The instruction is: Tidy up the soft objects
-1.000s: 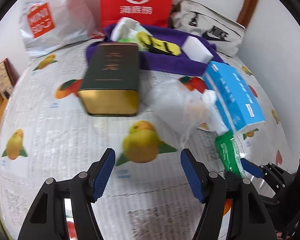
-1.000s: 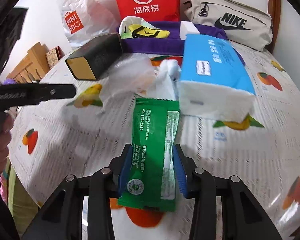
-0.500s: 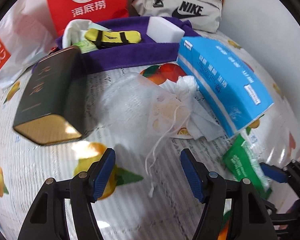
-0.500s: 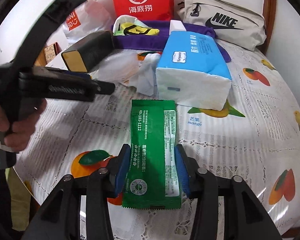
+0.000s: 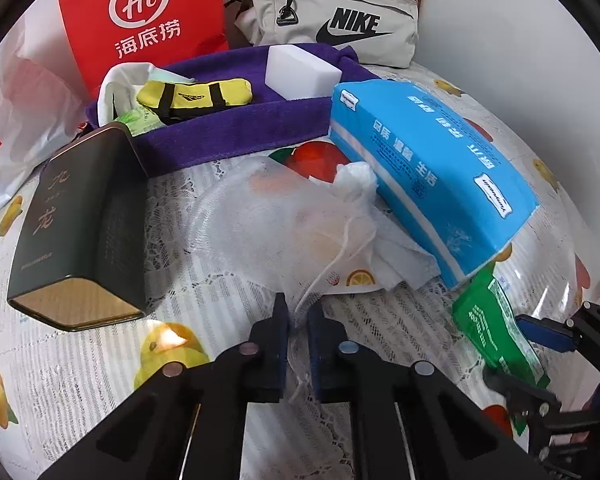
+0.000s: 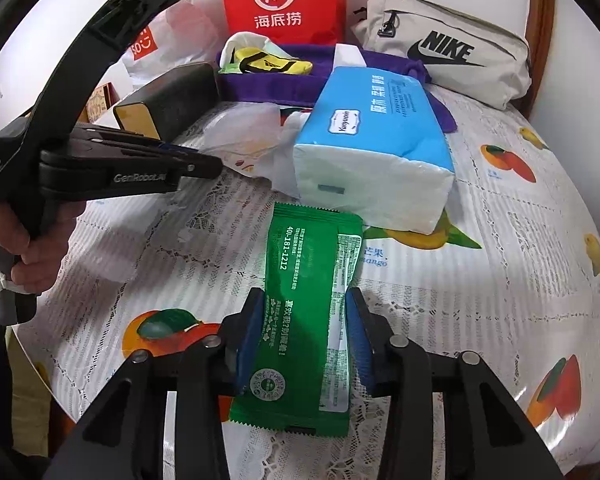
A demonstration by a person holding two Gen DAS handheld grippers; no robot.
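Note:
A white mesh drawstring bag [image 5: 284, 216] lies on the fruit-print tablecloth between a dark tin box [image 5: 80, 224] and a blue tissue pack [image 5: 432, 168]. My left gripper [image 5: 298, 308] is shut on the bag's drawstring [image 5: 332, 264], which runs down between its pads. The right gripper [image 6: 306, 296] has a green wipes packet [image 6: 312, 248] between its blue pads, and its jaws are closing on the packet's long edges. Behind, a purple towel [image 5: 236, 132] carries a yellow pouch [image 5: 196, 96] and a white sponge block [image 5: 300, 74].
A red paper bag [image 5: 144, 20], a beige Nike pouch [image 5: 340, 20] and a white plastic shopping bag [image 5: 20, 108] stand along the back wall. A crumpled white tissue [image 5: 396, 256] lies under the mesh bag. A hand [image 6: 32, 248] holds the left gripper's handle.
The left gripper swung right from the tin box to the mesh bag, then shut on its drawstring. The right gripper kept the green packet between its pads and barely moved.

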